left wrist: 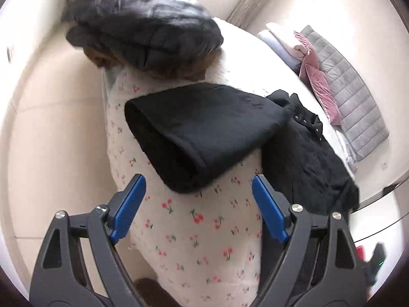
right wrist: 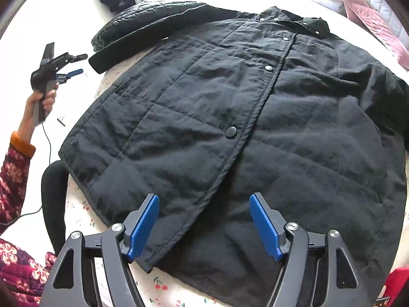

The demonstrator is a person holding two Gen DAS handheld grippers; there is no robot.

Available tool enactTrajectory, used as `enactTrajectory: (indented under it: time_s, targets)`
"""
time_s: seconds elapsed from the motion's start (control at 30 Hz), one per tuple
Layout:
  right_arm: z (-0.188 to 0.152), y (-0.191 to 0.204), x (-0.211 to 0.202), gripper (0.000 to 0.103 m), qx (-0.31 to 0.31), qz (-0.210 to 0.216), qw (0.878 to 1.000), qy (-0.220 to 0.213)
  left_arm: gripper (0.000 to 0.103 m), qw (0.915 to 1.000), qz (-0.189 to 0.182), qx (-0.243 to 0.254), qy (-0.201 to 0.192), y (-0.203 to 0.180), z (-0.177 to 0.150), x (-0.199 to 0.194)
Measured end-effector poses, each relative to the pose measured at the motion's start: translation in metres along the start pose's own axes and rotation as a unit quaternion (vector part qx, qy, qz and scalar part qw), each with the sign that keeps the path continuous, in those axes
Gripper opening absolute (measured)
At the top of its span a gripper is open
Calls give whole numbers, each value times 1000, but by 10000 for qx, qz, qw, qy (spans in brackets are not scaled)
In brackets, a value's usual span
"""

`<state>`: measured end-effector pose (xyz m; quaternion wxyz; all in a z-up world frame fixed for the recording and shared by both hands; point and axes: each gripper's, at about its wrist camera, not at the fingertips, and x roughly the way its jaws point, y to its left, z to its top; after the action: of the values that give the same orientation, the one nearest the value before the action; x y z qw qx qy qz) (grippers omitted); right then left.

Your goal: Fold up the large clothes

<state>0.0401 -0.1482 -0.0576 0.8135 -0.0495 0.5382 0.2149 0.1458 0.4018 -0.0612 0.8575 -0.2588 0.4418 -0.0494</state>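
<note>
A black quilted jacket (right wrist: 230, 117) lies spread flat, snap front up, on a white cherry-print sheet (right wrist: 84, 204). Its left sleeve (right wrist: 158, 23) stretches out to the side. My right gripper (right wrist: 204, 227) hovers over the jacket's bottom hem, jaws open, blue pads (right wrist: 143, 230) pressing on nothing. In the left wrist view the sleeve's cuff (left wrist: 194, 133) lies just ahead of my left gripper (left wrist: 199, 194), which stands open and empty over the sheet (left wrist: 194, 230). The right wrist view also shows the left gripper (right wrist: 81, 64), held in a hand off the jacket's left side.
A dark puffy garment (left wrist: 143, 33) is heaped at the sheet's far end. Folded white and pink cloths (left wrist: 309, 61) and a grey quilted pad (left wrist: 355, 97) lie at the right. A thin cable (right wrist: 47, 140) runs down from the hand, beside a floral sleeve (right wrist: 12, 179).
</note>
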Motion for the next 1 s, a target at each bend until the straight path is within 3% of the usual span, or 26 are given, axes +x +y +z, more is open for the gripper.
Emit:
enactTrajectory:
  time_s: [0.07, 0.1, 0.13, 0.2, 0.23, 0.33, 0.43, 0.57, 0.7, 0.83, 0.93, 1.0]
  targets:
    - [3, -1, 4, 74, 17, -15, 10000, 11, 84, 9993, -292, -140, 162, 2, 7, 11]
    - [5, -2, 6, 74, 29, -25, 10000, 30, 74, 9991, -376, -112, 145, -7, 7, 16]
    - [6, -2, 8, 74, 41, -34, 10000, 48, 47, 9986, -517, 36, 72, -17, 9, 16]
    - [8, -6, 13, 74, 84, -77, 9999, 107, 17, 9977, -504, 440, -86, -42, 16, 11]
    - [9, -7, 15, 74, 104, -93, 9998, 131, 13, 9962, -573, 622, -227, -56, 21, 3]
    - [13, -12, 19, 74, 154, -123, 9997, 168, 8, 9891, -789, 1016, -717, -94, 42, -32]
    - [19, -15, 20, 74, 175, -166, 9996, 157, 8, 9824, -937, 1094, -1185, -121, 74, -63]
    - [25, -18, 21, 74, 207, -215, 9995, 126, 8, 9780, -644, 807, -1813, -129, 143, -99]
    - [30, -20, 21, 74, 228, -297, 9993, 94, 7, 9766, -54, 247, -2137, -107, 207, -96]
    - [37, -25, 23, 74, 261, -423, 9987, 84, 7, 9765, 696, -267, -2024, -63, 252, -57]
    - [46, -29, 25, 74, 296, -516, 9982, 64, 9, 9738, 1602, -533, -1522, -29, 267, -4]
    - [49, -32, 24, 74, 308, -577, 9979, 35, 10, 9727, 1822, -729, -1240, -8, 271, 17]
